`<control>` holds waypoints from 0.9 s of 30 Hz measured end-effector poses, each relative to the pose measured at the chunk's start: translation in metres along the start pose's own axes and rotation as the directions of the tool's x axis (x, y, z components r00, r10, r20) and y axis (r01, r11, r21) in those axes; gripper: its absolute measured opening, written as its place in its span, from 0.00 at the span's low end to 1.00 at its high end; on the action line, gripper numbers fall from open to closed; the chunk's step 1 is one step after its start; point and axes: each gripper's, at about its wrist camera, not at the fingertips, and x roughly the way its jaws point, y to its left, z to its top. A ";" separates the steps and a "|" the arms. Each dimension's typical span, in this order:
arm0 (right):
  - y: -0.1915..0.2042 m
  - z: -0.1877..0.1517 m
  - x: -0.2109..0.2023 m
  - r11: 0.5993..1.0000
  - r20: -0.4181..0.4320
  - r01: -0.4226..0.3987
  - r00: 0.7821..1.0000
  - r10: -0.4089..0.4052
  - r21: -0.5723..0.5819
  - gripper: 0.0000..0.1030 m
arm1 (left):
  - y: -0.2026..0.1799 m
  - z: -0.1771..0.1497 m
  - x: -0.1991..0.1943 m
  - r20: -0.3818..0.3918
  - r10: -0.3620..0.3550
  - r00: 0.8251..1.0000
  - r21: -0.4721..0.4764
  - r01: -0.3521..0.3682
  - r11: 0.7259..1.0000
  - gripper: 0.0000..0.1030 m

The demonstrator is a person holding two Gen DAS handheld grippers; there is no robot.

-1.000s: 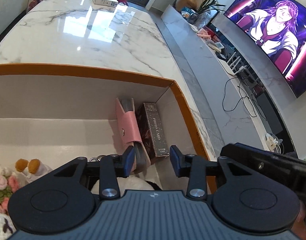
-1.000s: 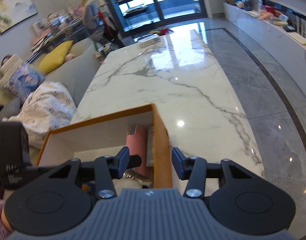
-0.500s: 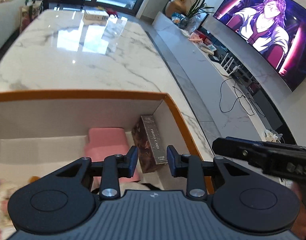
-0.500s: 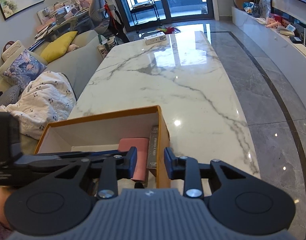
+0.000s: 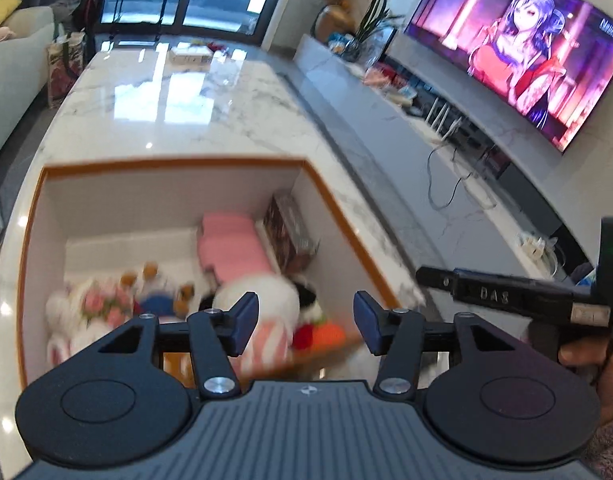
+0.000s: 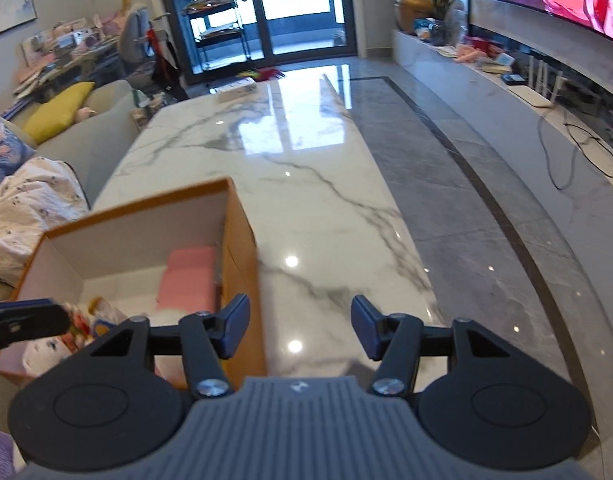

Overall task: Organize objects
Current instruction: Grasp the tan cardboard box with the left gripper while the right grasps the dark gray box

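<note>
Above the orange-rimmed box (image 5: pixel 330 196) on the marble table (image 5: pixel 194 108), left gripper (image 5: pixel 304 326) jaws are opening, nothing between them. Right gripper (image 6: pixel 300 326) jaws likewise opening, empty, at the box's right wall. Pink pouch (image 5: pixel 230 246), card box (image 5: pixel 288 232) and blurred plush toys (image 5: pixel 106 304) lie inside.

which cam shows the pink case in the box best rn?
Left wrist. It looks down into the orange-rimmed box, so the whole top of the pink case shows, though motion-blurred. The right wrist view catches the pink case obliquely, its right edge cut off by the box wall.
</note>
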 end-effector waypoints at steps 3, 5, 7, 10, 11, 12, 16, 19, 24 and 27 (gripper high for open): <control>-0.003 -0.014 -0.003 1.000 -0.011 0.001 1.000 -0.001 0.019 0.60 | -0.009 -0.019 0.000 -0.031 0.034 0.999 0.006 -0.034 0.999 0.64; -0.002 -0.023 -0.006 1.000 -0.014 0.004 1.000 -0.003 0.016 0.61 | -0.013 -0.032 0.002 -0.047 0.049 0.998 0.002 -0.049 0.999 0.68; -0.001 -0.033 -0.009 1.000 -0.015 0.012 1.000 -0.012 0.007 0.63 | -0.013 -0.045 0.006 -0.059 0.062 0.996 -0.002 -0.062 0.998 0.68; -0.001 -0.046 -0.012 1.000 -0.026 0.027 0.999 -0.027 -0.006 0.65 | -0.016 -0.062 0.015 -0.063 0.096 0.993 -0.005 -0.096 0.995 0.68; -0.001 -0.050 -0.013 1.000 -0.029 0.030 0.999 -0.030 -0.007 0.66 | -0.016 -0.067 0.019 -0.058 0.106 0.993 -0.011 -0.107 0.994 0.68; -0.002 -0.053 -0.014 0.999 -0.031 0.031 0.999 -0.031 -0.007 0.66 | -0.016 -0.072 0.023 -0.058 0.121 0.991 -0.026 -0.123 0.992 0.68; -0.006 -0.062 -0.019 0.999 -0.039 0.034 0.999 -0.035 -0.012 0.68 | -0.018 -0.084 0.041 -0.087 0.147 0.985 -0.075 -0.154 0.985 0.68; -0.012 -0.069 -0.021 0.999 -0.044 0.049 0.998 -0.050 -0.019 0.69 | -0.022 -0.088 0.048 -0.077 0.195 0.978 -0.067 -0.201 0.977 0.68; -0.026 -0.074 -0.017 0.998 -0.072 0.059 0.996 -0.058 0.009 0.69 | -0.021 -0.092 0.055 -0.100 0.242 0.965 -0.078 -0.250 0.965 0.68; -0.033 -0.073 -0.011 0.997 -0.097 0.028 0.995 -0.021 0.069 0.69 | -0.024 -0.095 0.060 -0.119 0.247 0.962 -0.074 -0.257 0.964 0.68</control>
